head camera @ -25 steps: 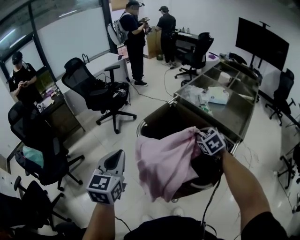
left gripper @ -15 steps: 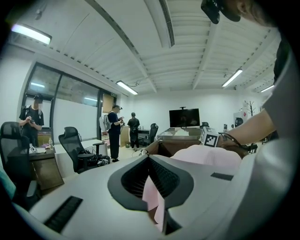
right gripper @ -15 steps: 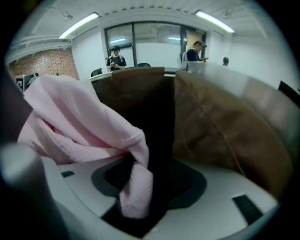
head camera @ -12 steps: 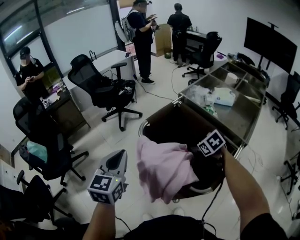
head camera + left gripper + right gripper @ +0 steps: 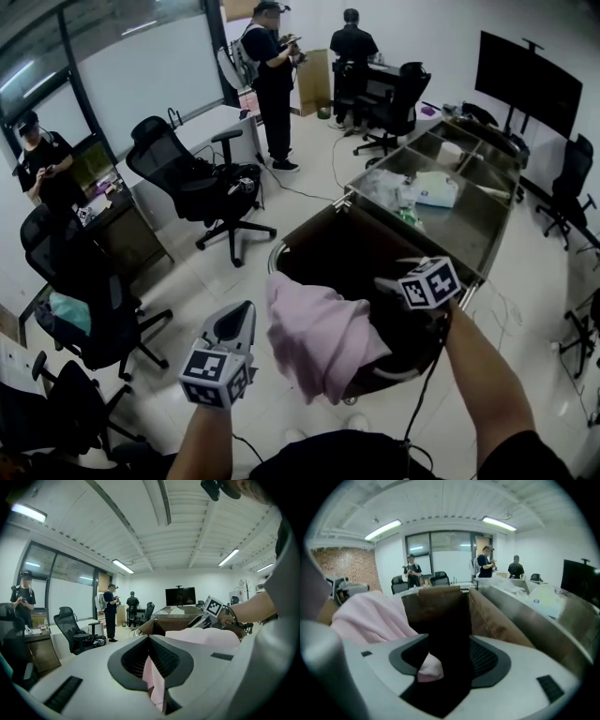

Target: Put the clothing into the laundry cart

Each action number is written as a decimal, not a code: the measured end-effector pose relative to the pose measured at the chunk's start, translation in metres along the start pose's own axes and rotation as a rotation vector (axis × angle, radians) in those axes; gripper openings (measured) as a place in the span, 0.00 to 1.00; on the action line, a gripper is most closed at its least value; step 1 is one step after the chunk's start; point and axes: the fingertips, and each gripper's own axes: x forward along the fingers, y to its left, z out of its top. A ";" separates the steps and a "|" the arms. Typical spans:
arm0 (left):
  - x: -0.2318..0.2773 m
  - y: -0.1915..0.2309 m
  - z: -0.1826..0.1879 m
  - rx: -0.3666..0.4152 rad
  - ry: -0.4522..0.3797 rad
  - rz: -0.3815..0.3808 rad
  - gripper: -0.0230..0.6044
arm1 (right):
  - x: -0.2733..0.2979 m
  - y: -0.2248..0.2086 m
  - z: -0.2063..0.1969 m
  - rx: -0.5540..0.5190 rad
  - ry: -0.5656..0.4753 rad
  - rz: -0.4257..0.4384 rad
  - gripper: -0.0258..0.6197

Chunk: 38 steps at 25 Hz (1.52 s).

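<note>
A pink garment [image 5: 319,337] hangs over the near rim of the dark laundry cart [image 5: 281,246], part inside and part down the outside. My right gripper [image 5: 394,274] hovers over the cart to the garment's right. Its jaws are opening; in the right gripper view [image 5: 447,644] only a small pink fold lies by the left pad, unpressed, with the garment [image 5: 370,616] to the left and the cart's brown wall [image 5: 440,606] ahead. My left gripper [image 5: 236,319] stays left of the garment, apart from it. In the left gripper view [image 5: 150,641] a narrow slit between the jaws shows pink.
A steel table with compartments [image 5: 487,220] holding bags and papers adjoins the cart's far side. Black office chairs [image 5: 202,187] [image 5: 80,300] stand on the left. Two people [image 5: 272,75] stand at the back, another [image 5: 37,159] at far left. A dark screen [image 5: 525,80] is at right.
The right gripper has let go of the pink garment and drawn back to the right. The garment's right side has dropped onto the cart rim. The left gripper has stayed put.
</note>
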 end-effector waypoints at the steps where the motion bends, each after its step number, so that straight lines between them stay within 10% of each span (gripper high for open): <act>1: 0.000 -0.001 0.000 0.000 0.000 -0.006 0.04 | -0.008 0.008 0.009 0.042 -0.054 0.030 0.50; 10: -0.009 -0.023 0.002 0.034 -0.009 -0.062 0.04 | -0.130 0.127 0.077 0.182 -0.581 0.243 0.13; 38: -0.050 -0.065 -0.022 -0.021 0.000 -0.120 0.04 | -0.123 0.161 0.016 0.131 -0.410 0.218 0.06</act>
